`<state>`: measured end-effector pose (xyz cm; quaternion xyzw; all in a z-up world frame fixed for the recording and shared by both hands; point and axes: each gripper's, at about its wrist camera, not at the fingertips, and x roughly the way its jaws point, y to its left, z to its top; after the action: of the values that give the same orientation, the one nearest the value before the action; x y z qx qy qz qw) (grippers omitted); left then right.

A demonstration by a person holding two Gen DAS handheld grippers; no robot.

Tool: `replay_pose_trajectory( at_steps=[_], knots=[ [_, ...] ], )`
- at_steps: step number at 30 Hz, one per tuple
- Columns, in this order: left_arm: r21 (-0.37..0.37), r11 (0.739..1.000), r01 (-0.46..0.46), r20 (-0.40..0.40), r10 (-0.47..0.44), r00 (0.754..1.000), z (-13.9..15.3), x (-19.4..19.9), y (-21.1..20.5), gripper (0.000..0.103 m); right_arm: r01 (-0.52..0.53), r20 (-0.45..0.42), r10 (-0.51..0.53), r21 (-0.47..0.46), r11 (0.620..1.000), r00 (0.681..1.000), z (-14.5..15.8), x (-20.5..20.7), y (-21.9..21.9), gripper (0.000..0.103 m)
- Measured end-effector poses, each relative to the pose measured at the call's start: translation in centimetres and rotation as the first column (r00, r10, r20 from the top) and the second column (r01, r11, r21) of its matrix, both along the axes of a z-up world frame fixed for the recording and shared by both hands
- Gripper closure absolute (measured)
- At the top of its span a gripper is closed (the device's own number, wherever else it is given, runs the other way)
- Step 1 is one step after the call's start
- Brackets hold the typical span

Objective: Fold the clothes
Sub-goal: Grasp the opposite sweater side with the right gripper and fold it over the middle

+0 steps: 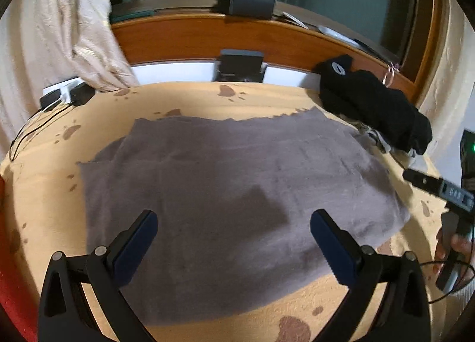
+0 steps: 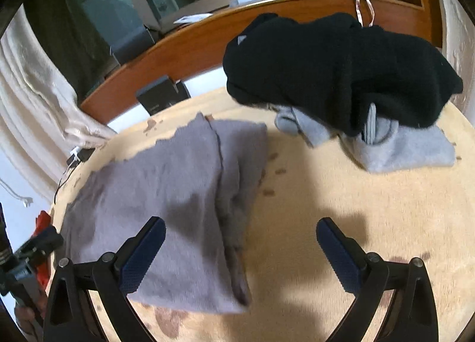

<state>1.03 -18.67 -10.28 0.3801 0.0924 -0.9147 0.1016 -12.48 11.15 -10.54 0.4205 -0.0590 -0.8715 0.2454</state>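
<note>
Jaws of both grippers stand spread wide, nothing between them. Left gripper (image 1: 234, 230) hovers over the lower centre of the mauve-grey fleecy folded cloth (image 1: 237, 193); right gripper (image 2: 241, 241) hangs at the cloth's right-hand edge, with its left finger over fabric and its right finger over bare cover.

Location: cloth lies flat on the tan paw-print bed cover (image 1: 50, 217), filling the middle of the left wrist view and the centre-left of the right wrist view (image 2: 166, 193).

Handling, judged: soft, limp, light; pile looks plush, so likely not slippery, and not fragile. It will sag from any single hold, so two spaced grips suit it. Best purchase appears to be the layered edge in the right wrist view, pinching all layers together at the near corners.

Appearance: already folded at least once, with a seam-like line running top to bottom where layers overlap. Far edge ragged in outline. Surface matte, mildly rumpled, with gripper shadows across it.

Other garments: black knitted garment (image 2: 341, 69) heaped on a pale grey garment (image 2: 409, 149), upper right, well apart from the cloth.
</note>
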Motion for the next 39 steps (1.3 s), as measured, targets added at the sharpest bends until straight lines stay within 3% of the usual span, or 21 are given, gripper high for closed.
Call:
replay_pose_trajectory(
  at_steps=[5,7,9,10,15,20,22,24,30,35,39],
  knots=[
    [-0.016,1.000,0.006,0.048,-0.005,0.999,-1.7,-0.9,0.3,0.000,-0.035,0.013,0.034,0.025,0.999,0.999,-0.4,-1.8,-2.1,0.001],
    [-0.010,1.000,0.004,0.064,-0.003,0.998,-2.4,-1.0,0.0,0.000,-0.037,0.020,0.036,0.043,0.998,0.999,-0.9,-2.7,-2.7,0.007],
    [-0.005,1.000,-0.005,0.072,0.005,0.997,-2.8,-1.1,-0.4,0.000,-0.040,0.030,0.038,0.057,0.998,0.999,-1.5,-3.6,-3.3,0.033],
    [-0.003,1.000,-0.009,0.076,0.009,0.997,-3.0,-1.1,-0.6,0.000,-0.041,0.042,0.038,0.063,0.997,0.998,-1.8,-4.0,-3.4,0.039],
    [0.007,1.000,-0.020,0.086,0.019,0.996,-3.7,-1.2,-1.5,0.000,-0.054,0.037,0.051,0.080,0.995,0.998,-2.4,-4.5,-3.8,0.041],
    [-0.030,1.000,-0.008,0.098,0.011,0.995,-3.9,-1.5,-1.0,0.000,-0.086,0.018,0.085,0.077,0.993,0.996,-2.5,-3.8,-4.4,0.043],
    [-0.035,0.999,-0.006,0.100,0.010,0.995,-3.9,-1.5,-0.9,0.000,-0.096,0.018,0.095,0.068,0.993,0.995,-2.6,-3.7,-4.6,0.049],
    [-0.034,0.999,-0.007,0.100,0.010,0.995,-3.9,-1.5,-0.9,0.000,-0.112,0.025,0.111,0.051,0.992,0.994,-2.6,-3.6,-4.7,0.063],
    [-0.040,0.999,-0.010,0.104,0.015,0.994,-4.0,-1.7,-0.9,0.000,-0.117,0.025,0.117,0.009,0.993,0.993,-2.4,-3.8,-4.4,0.082],
    [-0.039,0.999,-0.011,0.104,0.015,0.994,-4.0,-1.7,-0.9,0.000,-0.115,0.015,0.115,-0.020,0.993,0.993,-2.2,-3.6,-4.0,0.085],
    [-0.034,0.999,-0.010,0.102,0.013,0.995,-4.0,-1.6,-1.0,0.000,-0.102,0.057,0.103,-0.028,0.994,0.993,-2.7,-4.2,-4.0,0.083]
  ],
)
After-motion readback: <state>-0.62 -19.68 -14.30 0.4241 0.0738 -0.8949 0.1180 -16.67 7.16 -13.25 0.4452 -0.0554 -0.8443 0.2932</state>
